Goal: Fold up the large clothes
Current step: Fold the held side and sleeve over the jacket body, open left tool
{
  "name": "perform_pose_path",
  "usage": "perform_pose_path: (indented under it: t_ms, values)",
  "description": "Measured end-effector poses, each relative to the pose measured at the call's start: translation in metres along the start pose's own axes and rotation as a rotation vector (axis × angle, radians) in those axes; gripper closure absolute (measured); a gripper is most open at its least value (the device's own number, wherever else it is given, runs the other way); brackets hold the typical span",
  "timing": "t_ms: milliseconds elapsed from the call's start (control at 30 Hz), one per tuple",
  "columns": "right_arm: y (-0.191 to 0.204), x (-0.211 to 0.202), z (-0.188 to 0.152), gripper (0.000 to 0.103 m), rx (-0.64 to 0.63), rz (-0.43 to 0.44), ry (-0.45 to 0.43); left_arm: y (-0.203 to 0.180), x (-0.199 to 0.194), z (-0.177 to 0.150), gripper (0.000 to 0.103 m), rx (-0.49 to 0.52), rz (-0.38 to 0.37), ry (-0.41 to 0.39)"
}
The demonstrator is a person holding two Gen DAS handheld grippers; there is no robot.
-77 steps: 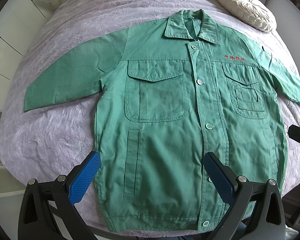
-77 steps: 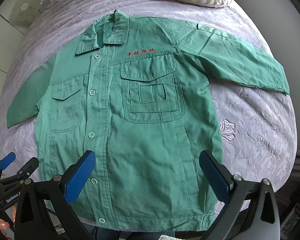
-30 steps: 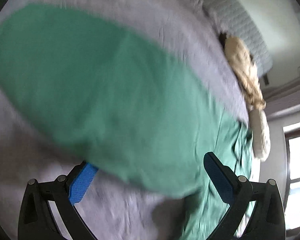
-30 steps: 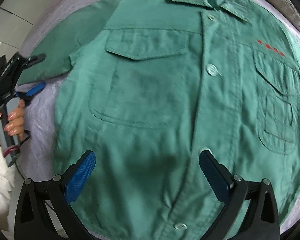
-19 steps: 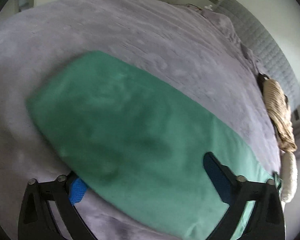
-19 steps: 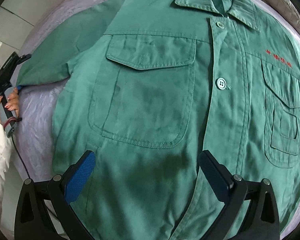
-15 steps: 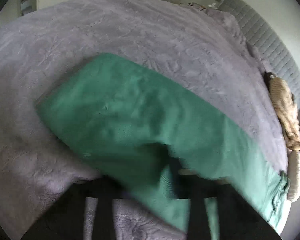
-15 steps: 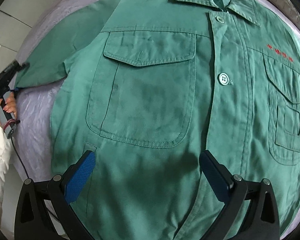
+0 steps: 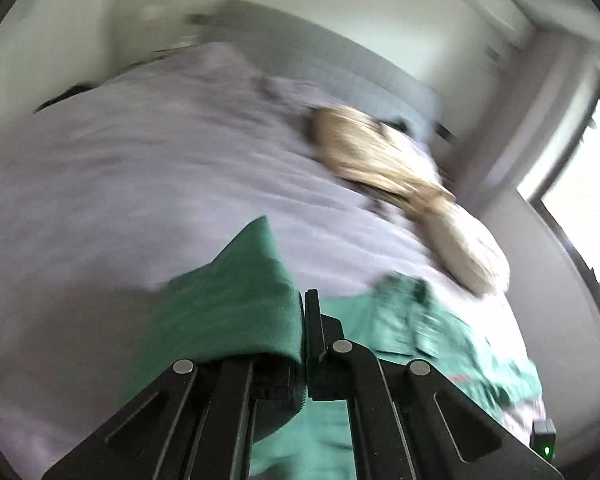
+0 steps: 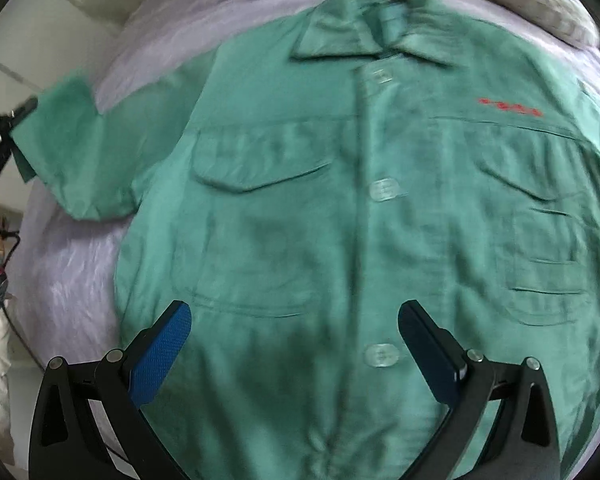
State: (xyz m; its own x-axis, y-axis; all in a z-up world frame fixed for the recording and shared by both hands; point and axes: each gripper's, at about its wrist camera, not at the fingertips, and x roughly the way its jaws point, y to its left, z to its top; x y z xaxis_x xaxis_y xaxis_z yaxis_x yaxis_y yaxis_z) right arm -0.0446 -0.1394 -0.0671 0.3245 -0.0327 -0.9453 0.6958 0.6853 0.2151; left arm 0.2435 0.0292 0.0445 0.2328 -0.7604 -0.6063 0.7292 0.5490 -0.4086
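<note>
I found the green jacket lying face up and buttoned on the lilac bedspread, collar toward the far end near the pillow. My left gripper had its fingers pressed together on the cuff end of the sleeve, which was raised off the bed; in the right wrist view that sleeve stood lifted at the far left. My right gripper hovered over the lower front of the jacket with its fingers spread wide, holding nothing.

Risks noted, in my judgement: the bite on the cuff looked shallow, so a fast swing could pull the cloth free. With the body unpinned, drawing the sleeve across could drag the whole jacket and skew the fold. Both views were motion-blurred, so I could not confirm how much fabric was clamped.
</note>
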Motion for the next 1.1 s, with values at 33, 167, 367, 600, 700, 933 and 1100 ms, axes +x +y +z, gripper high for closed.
perform_pose_path:
  t_ms: [33, 167, 367, 600, 700, 933, 1100]
  values:
    - [-0.014, -0.006, 0.002, 0.0, 0.024, -0.003, -0.023, -0.026, 0.011, -0.003, 0.099, 0.043, -0.017, 0.015]
    - [-0.067, -0.023, 0.002, 0.0, 0.123, -0.028, -0.072, -0.122, 0.087, -0.038, 0.099, 0.218, -0.02, 0.149]
    - [-0.127, -0.02, -0.007, 0.0, 0.186, -0.077, -0.058, -0.185, 0.173, -0.128, 0.098, 0.469, 0.151, 0.329]
    - [-0.159, -0.027, -0.003, 0.0, 0.212, -0.106, -0.076, -0.205, 0.133, -0.164, 0.003, 0.623, 0.177, 0.266]
    - [-0.152, -0.03, 0.011, 0.0, 0.186, -0.112, -0.1, -0.197, 0.092, -0.162, 0.003, 0.633, 0.215, 0.218]
    - [-0.045, -0.015, 0.067, 0.0, -0.16, -0.073, -0.186, -0.084, 0.047, -0.144, 0.003, 0.424, 0.554, 0.2]
    - [0.04, 0.022, 0.09, 0.0, -0.376, -0.06, -0.207, -0.037, 0.056, -0.143, 0.003, 0.298, 0.643, 0.217]
